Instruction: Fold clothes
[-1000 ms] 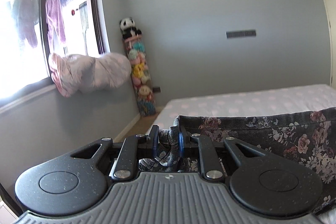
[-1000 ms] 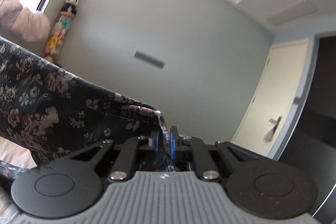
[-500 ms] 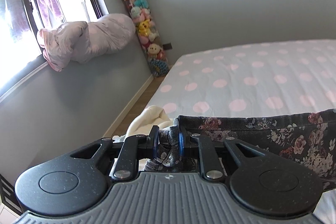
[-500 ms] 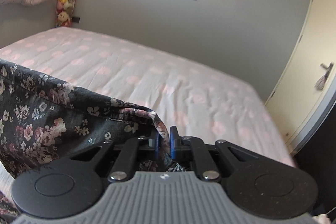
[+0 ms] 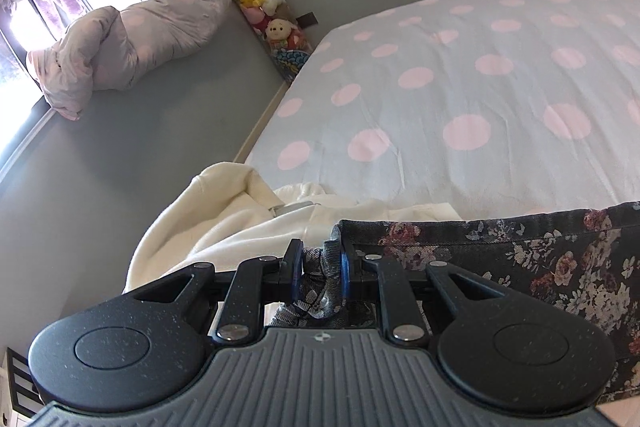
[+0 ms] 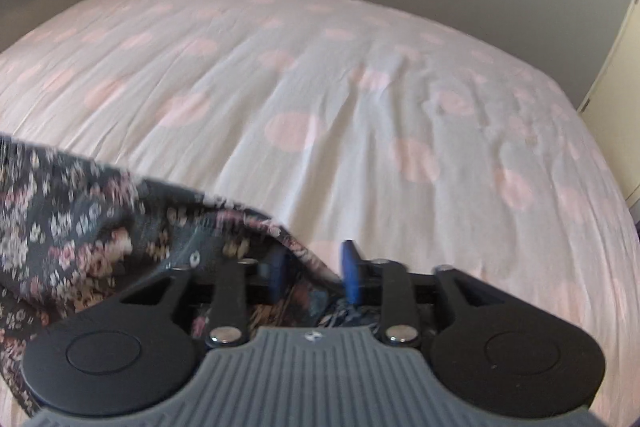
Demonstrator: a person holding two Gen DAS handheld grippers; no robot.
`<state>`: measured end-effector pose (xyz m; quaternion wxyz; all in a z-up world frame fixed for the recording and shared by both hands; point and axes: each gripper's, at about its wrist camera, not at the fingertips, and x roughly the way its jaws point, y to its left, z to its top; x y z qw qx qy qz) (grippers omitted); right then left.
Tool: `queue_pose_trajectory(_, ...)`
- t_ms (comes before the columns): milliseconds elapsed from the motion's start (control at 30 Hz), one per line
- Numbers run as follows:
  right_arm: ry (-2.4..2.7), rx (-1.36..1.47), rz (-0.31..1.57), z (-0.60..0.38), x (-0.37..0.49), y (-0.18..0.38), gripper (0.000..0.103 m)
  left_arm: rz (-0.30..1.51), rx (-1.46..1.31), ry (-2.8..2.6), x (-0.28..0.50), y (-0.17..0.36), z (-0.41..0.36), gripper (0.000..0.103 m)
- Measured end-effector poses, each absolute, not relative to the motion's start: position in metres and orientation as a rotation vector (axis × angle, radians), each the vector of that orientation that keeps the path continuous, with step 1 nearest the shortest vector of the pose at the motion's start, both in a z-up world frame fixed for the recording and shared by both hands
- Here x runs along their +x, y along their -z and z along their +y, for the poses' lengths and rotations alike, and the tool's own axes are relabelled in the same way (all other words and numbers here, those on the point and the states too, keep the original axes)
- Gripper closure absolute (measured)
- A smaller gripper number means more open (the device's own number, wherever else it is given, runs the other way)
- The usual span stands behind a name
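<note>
The floral garment (image 5: 520, 251) is the item I am handling; it is a dark fabric with a pink and grey flower print, held along one edge over the near end of the bed (image 5: 460, 75).

Left gripper (image 5: 320, 269): jaws closed on a bunched corner of the garment. The fabric fills the gap between the blue pads, and the hemmed edge runs off to the right from there, fairly taut.

Right gripper (image 6: 314, 267): jaws apart. The opposite end of the same edge drapes across the gap between the blue pads and touches them, but I see no clamping — the fabric looks slack here. The right wrist view is blurred over the print, so I cannot tell how much of the cloth rests on the sheet.

Progress, as I judge it:
- The garment is not lying in a folded stack; it hangs from, or rests at, its edge, with only one end gripped.
- The polka-dot sheet beyond the edge is bare, so there is room to lay the piece flat.
- The pictures fit two stages — the garment being spread before a fold, or a folded edge being set down and let go. I cannot settle which.
- A cream garment (image 5: 224, 215) lies crumpled at the bed's left near corner, just beside the left gripper. It is not folded, so work on it remains.
</note>
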<state>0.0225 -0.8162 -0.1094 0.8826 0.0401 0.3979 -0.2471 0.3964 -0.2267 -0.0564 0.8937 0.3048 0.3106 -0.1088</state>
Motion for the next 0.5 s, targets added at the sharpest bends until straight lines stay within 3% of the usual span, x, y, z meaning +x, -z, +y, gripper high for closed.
queue_pose_trajectory(33, 0.538, 0.101, 0.8, -0.821, 0.015, 0.104, 0.029, 0.647, 0.637, 0.225, 0.398, 0.059, -0.229, 0.087)
queue_pose_trajectory(67, 0.56, 0.12, 0.774, -0.826, 0.008, 0.098, 0.027, 0.652, 0.635, 0.226, 0.398, 0.061, -0.23, 0.087)
queue_pose_trajectory(367, 0.616, 0.454, 0.824, -0.855, -0.055, 0.121, 0.03, 0.666, 0.633, 0.203, 0.395, 0.061, -0.239, 0.087)
queue_pose_trajectory(500, 0.628, 0.619, 0.837, -0.855, -0.061, 0.152, 0.048, 0.675, 0.625, 0.194, 0.391, 0.058, -0.238, 0.087)
